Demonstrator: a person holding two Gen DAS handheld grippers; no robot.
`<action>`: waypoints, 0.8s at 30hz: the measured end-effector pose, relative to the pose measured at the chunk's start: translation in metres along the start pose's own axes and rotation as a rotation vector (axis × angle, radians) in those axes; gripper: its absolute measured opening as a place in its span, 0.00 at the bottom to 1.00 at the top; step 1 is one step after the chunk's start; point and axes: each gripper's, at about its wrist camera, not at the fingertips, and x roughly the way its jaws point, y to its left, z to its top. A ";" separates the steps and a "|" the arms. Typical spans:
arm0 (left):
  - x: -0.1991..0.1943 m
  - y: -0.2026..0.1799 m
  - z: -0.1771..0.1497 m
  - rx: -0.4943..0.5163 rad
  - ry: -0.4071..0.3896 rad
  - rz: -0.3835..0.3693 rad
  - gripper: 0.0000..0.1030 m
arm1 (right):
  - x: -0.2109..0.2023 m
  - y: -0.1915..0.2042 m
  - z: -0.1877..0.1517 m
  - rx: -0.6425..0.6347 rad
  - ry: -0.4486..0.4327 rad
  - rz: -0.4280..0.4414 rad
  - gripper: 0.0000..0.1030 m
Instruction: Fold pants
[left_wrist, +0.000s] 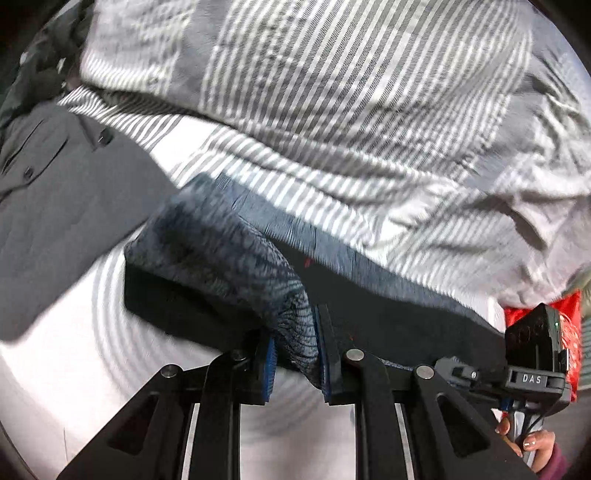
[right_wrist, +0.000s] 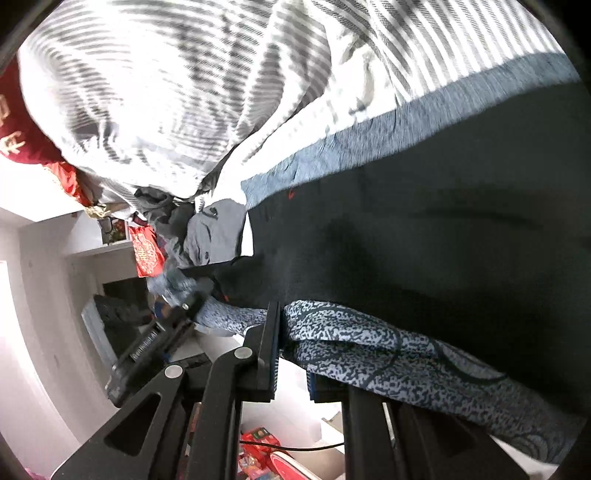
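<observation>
Left gripper (left_wrist: 295, 354) pinches a bunched fold of the dark pants (left_wrist: 388, 314); right gripper (right_wrist: 291, 350) clamps their blue-patterned edge. Pants hang stretched between both, above the striped bedding (left_wrist: 332, 110), near the grey shirt (left_wrist: 55, 184).

Pants (right_wrist: 424, 251) cut off by frame edge; striped bedding (left_wrist: 332, 110) motion-blurred.

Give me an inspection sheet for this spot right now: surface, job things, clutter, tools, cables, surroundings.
Surface: striped bedding, rumpled.
Job's things: pants, dark with a patterned blue edge, stretched between both tools.
Clutter: grey shirt beside the pants; red bag.
Tools: left tool shut on the pants; right tool shut on the pants.
Cables: black cable below the right tool.
Surroundings: white wall; red boxes on the floor.
</observation>
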 end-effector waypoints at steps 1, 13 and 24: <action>0.012 -0.004 0.010 0.003 -0.003 0.011 0.19 | 0.003 -0.006 0.013 0.020 0.012 0.006 0.12; 0.087 -0.034 0.060 0.082 0.003 0.158 0.22 | 0.030 -0.059 0.099 0.135 0.068 0.027 0.15; 0.027 -0.039 0.063 0.127 -0.083 0.247 0.65 | -0.012 -0.007 0.110 -0.016 0.029 0.051 0.88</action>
